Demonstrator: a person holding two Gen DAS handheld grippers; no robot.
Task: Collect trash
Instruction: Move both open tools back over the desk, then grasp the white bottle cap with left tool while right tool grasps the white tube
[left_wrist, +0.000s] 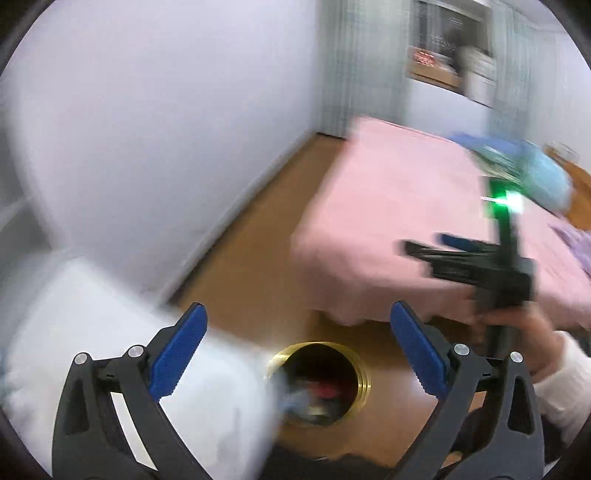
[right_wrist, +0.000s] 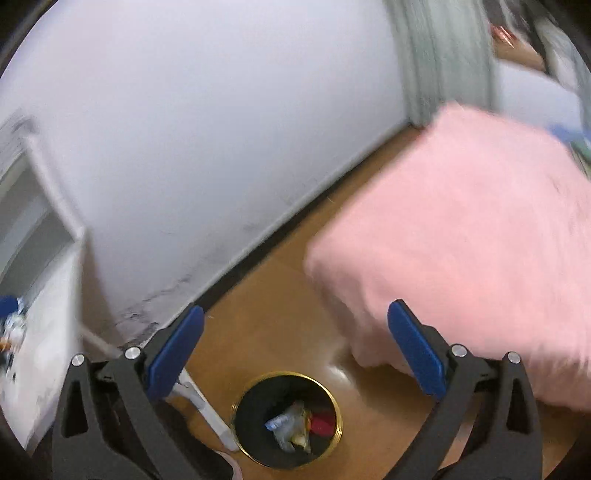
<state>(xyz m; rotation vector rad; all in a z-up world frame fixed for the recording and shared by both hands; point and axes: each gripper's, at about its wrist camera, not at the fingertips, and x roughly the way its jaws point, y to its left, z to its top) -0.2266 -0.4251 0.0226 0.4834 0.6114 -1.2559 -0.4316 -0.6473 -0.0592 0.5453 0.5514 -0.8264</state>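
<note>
Both views motion-blurred. Left gripper (left_wrist: 298, 347) jaws spread wide, nothing between the blue pads, held above the floor. Right gripper (right_wrist: 295, 349) also wide open and empty in its own view; in the left wrist view the right gripper (left_wrist: 424, 251) shows side-on at right, held in a hand (left_wrist: 517, 328) with a white sleeve, green light lit on its body, fingers too blurred there to judge.

Trash bin (right_wrist: 287, 419), round, black inside with a gold rim, stands on the wooden floor (right_wrist: 280, 295) below and between the right gripper's fingers. Inside it: crumpled trash (right_wrist: 291, 428), a clear/blue wrapper-like piece and something red beside it. In the left wrist view the same bin (left_wrist: 321, 382) sits low centre, its left edge covered by a blurred white object (left_wrist: 110, 350) that cannot be identified.

Pink bed cover (right_wrist: 472, 240) fills the right side, its corner hanging near the bin, not touching. White wall (right_wrist: 221, 129) behind, white furniture (right_wrist: 40, 332) at left with small blurred items on it. Blue-green item (left_wrist: 524, 166) lies on the far side of the bed, unclear what
</note>
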